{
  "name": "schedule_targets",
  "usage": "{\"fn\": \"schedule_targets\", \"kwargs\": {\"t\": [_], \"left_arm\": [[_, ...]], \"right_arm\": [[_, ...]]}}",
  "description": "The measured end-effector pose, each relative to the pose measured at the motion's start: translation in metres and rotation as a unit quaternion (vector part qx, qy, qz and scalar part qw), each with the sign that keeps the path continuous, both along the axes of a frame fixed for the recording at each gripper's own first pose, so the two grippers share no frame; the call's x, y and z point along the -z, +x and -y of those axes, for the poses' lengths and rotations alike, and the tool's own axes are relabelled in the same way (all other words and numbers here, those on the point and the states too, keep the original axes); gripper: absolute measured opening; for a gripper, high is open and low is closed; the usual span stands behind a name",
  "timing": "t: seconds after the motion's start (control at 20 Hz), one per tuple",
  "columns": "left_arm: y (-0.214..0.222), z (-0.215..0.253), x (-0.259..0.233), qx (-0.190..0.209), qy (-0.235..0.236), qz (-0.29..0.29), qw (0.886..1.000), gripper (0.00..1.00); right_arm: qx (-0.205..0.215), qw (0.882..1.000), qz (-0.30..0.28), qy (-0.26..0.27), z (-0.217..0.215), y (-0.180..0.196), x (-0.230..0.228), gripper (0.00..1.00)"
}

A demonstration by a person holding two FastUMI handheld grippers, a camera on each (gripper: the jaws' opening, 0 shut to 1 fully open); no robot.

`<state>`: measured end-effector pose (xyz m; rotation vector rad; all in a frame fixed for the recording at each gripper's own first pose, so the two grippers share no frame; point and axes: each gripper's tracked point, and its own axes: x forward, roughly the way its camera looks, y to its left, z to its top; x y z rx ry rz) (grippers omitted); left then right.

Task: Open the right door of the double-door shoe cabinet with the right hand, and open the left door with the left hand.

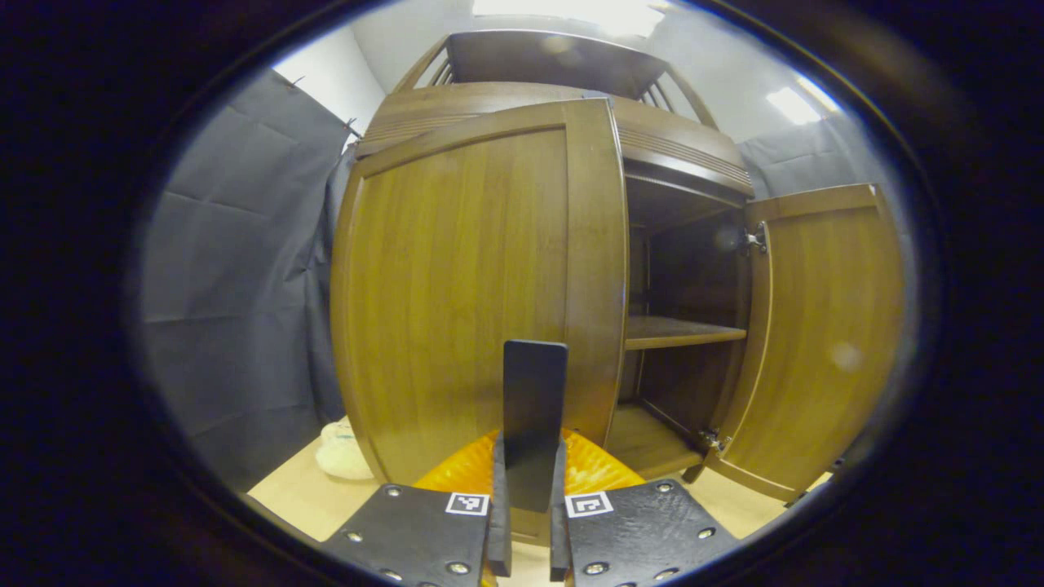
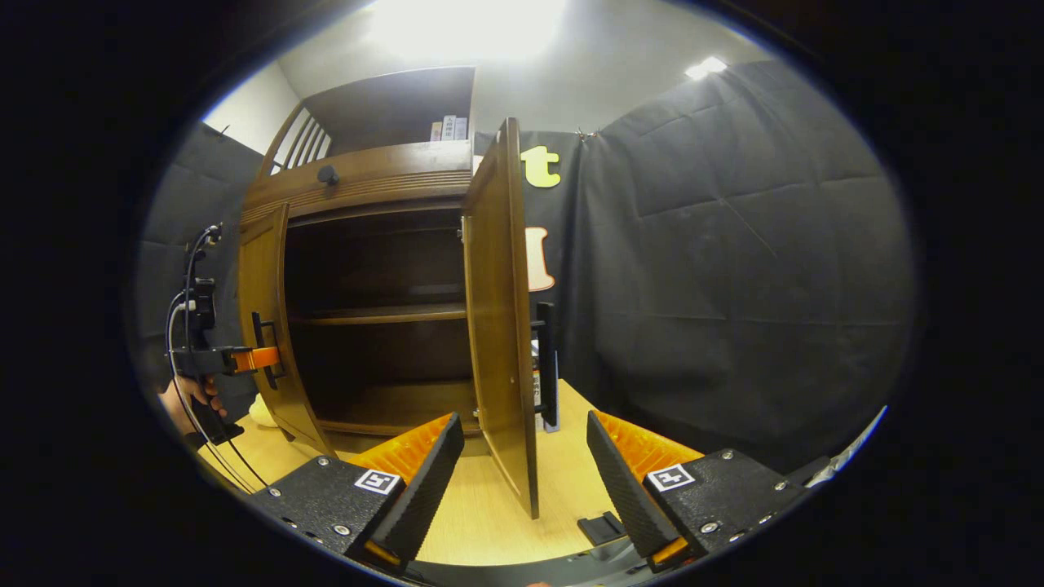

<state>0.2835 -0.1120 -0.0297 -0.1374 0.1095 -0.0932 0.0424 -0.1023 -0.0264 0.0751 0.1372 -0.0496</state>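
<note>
Left gripper view: the shoe cabinet [image 1: 522,106] fills the frame ahead. The left door [image 1: 457,293] stands just beyond the jaws, partly swung out. Its dark handle [image 1: 534,408] rises straight up between the two fingers.
Left gripper [image 1: 528,522]: jaws closed on the left door's handle, both fingers pressed against its sides.
Right door [image 1: 816,342]: in the left gripper view it hangs wide open, off to the right of the jaws, inner face showing, with two metal hinges on its edge.
Inside the cabinet: one shelf [image 1: 681,330] and a floor board, ahead and right of the left jaws.
Pale object [image 1: 342,452]: on the floor left of the left jaws, beside the cabinet; too blurred to identify.
Right gripper view: the right door [image 2: 499,310] is seen edge-on, standing in the gap between the two fingers, touching neither. Its dark handle [image 2: 546,363] is on the far face.
Right gripper [image 2: 526,481]: jaws wide open, holding nothing.
Left gripper, seen from afar [image 2: 245,359]: far left of the right jaws, level, clamped on the left door's handle [image 2: 265,350], a hand [image 2: 192,399] gripping its grip below.
Count: two doors, two handles, two grippers, one visible shelf.
Floor [image 2: 481,522]: light wood, under the right jaws.
</note>
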Motion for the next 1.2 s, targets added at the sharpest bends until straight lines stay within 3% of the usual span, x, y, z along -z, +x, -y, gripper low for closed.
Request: {"fn": "schedule_targets", "kwargs": {"t": [0.05,0.15,0.9,1.05,1.2], "left_arm": [[-0.006,-0.003,-0.001,0.001,0.000,-0.001,1.000,0.24],[-0.016,-0.011,-0.002,-0.001,-0.001,-0.002,1.000,0.14],[-0.067,-0.071,0.000,-0.017,-0.003,0.006,1.000,0.14],[-0.073,-0.091,0.000,-0.023,-0.003,0.005,1.000,0.18],[-0.080,-0.110,-0.003,-0.030,-0.002,0.009,1.000,0.14]], "right_arm": [[-0.002,1.000,0.002,0.002,-0.003,0.000,-0.001,0.94],[-0.008,1.000,0.007,0.004,-0.013,-0.002,-0.004,0.94],[-0.053,0.998,0.022,0.000,-0.079,-0.016,-0.017,0.94],[-0.061,0.998,0.022,-0.001,-0.090,-0.018,-0.018,0.94],[-0.067,0.997,0.023,0.000,-0.102,-0.021,-0.021,0.94]]}}
